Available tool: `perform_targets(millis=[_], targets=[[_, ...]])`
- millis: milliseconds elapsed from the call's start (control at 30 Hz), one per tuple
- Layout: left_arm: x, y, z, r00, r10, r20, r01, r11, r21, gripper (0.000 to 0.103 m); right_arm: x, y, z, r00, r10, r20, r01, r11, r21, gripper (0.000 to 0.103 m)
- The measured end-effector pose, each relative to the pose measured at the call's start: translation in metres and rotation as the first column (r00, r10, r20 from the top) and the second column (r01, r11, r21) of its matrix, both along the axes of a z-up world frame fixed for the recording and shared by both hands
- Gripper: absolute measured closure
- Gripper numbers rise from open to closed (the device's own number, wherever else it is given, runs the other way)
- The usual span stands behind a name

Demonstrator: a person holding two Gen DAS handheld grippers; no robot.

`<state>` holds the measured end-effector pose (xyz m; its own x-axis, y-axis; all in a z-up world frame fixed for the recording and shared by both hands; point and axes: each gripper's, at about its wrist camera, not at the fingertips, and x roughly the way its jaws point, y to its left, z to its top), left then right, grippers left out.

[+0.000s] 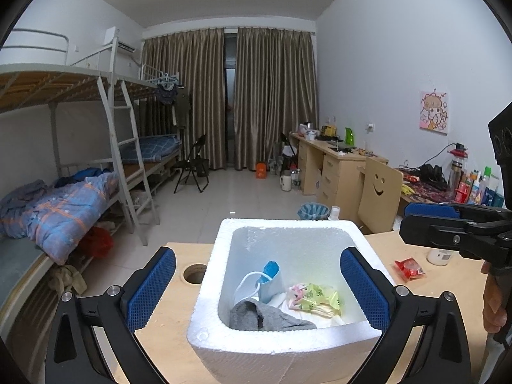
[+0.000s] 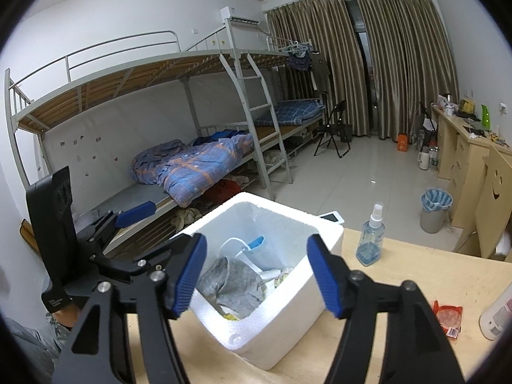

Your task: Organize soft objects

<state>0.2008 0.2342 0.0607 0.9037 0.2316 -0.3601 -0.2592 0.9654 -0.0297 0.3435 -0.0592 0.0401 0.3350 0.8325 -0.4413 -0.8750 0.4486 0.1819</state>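
A white foam box (image 1: 204, 291) stands on the wooden table (image 1: 153, 348). Inside it lie a grey cloth (image 1: 265, 316), a blue face mask (image 1: 270, 280) and a yellow-green packet (image 1: 315, 297). My left gripper (image 1: 259, 288) is open, its blue pads wide apart on either side of the box's near end, holding nothing. My right gripper (image 2: 257, 276) is open above the box (image 2: 288, 316), with the grey cloth (image 2: 236, 281) and the mask (image 2: 256, 249) lying loose below it. In the left wrist view a blue pad (image 1: 430, 210) of the right gripper shows at the right.
A red snack packet (image 1: 409, 268) lies on the table right of the box. A blue spray bottle (image 2: 371, 240) and a white bottle (image 2: 499, 316) stand nearby. The table has a round hole (image 1: 195, 272) left of the box. Bunk beds, desks and a bin stand beyond.
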Motion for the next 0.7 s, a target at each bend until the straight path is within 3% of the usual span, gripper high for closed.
perform_targets(millis=[300, 700], targets=[[-0.009, 0.005, -0.002, 1.0, 0.011, 0.02, -0.011, 1.0, -0.001, 0.0, -0.006, 0.007, -0.005, 0.999, 0.023, 0.027, -0.023, 1.0, -0.01, 0.007], [-0.018, 0.008, -0.003, 0.999, 0.012, 0.038, -0.013, 1.0, 0.003, 0.0, -0.01, 0.015, -0.009, 0.998, 0.017, 0.057, -0.014, 0.999, -0.049, 0.0]])
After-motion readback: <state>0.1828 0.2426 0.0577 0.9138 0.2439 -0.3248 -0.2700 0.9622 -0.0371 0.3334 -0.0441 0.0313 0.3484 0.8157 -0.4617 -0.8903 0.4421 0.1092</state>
